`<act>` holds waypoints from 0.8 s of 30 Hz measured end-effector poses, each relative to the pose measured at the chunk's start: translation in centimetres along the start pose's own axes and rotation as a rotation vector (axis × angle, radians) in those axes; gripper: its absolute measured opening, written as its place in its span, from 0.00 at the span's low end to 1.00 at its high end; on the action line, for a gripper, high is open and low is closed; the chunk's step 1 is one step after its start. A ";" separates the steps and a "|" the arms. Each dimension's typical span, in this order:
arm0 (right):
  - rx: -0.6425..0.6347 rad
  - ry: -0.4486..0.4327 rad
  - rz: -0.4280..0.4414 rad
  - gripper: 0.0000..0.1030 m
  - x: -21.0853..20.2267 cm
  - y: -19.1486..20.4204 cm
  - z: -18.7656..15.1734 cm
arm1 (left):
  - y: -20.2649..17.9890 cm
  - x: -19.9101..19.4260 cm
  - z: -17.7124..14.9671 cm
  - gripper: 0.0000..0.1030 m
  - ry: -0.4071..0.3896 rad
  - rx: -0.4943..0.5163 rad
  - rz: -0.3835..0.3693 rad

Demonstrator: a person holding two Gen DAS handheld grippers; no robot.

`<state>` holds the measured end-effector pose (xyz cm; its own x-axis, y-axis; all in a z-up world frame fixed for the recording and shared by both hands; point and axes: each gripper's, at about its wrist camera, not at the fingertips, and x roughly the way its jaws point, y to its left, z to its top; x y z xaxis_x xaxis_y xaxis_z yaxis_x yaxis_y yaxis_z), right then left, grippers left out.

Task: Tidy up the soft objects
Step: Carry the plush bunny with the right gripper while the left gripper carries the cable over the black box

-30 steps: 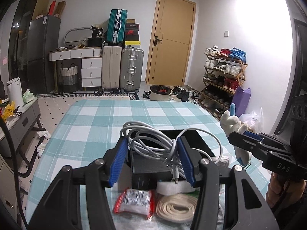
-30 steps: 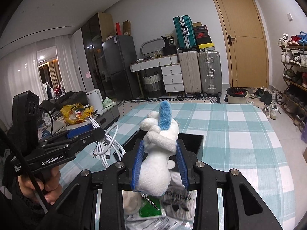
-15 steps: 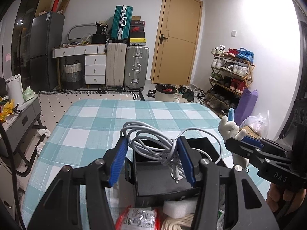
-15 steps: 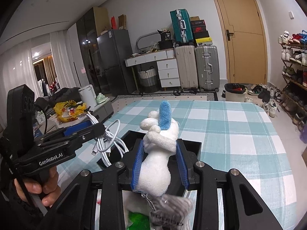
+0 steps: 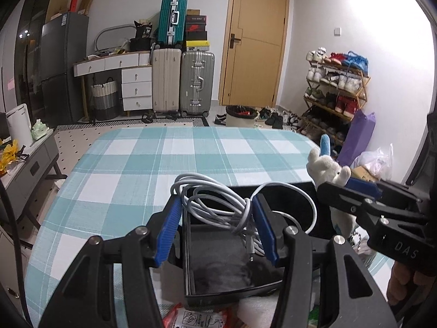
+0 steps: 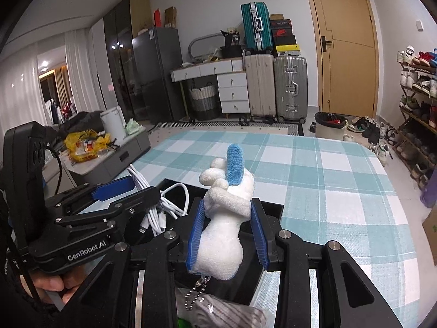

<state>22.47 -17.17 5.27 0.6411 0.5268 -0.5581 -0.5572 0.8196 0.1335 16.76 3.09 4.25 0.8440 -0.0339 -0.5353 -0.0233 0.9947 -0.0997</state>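
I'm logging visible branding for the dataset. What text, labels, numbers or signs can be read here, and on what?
"GenRobot.AI": side of the left gripper, right wrist view.
"DAS": body of the right gripper, left wrist view; the word may run on out of sight.
"36": dark bag on the desk.
Print on the red-and-white packet: too small to read.
Logos on the stacked shoe boxes: blurred, no legible words.

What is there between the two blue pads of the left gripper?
In the left wrist view, a coiled white cable is pinched between the left gripper's pads, hanging above the black box.
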 end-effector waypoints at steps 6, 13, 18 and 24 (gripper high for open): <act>0.007 0.036 0.001 0.33 1.0 -0.5 -0.6 | -0.7 0.8 -1.1 0.51 0.052 0.029 -0.009; 0.003 0.059 0.002 0.33 1.4 -0.7 -1.0 | -1.5 1.0 -1.8 0.51 0.097 0.061 -0.015; -0.001 0.070 0.004 0.33 1.5 -0.6 -1.1 | -2.4 0.8 -2.2 0.51 0.121 0.100 -0.023; -0.001 0.082 0.009 0.33 1.7 -0.6 -1.3 | -2.4 0.6 -2.2 0.51 0.137 0.082 -0.041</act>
<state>23.17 -17.10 3.16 0.5912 0.5137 -0.6218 -0.5633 0.8147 0.1376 16.10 0.47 2.30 0.7621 -0.0821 -0.6422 0.0587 0.9966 -0.0578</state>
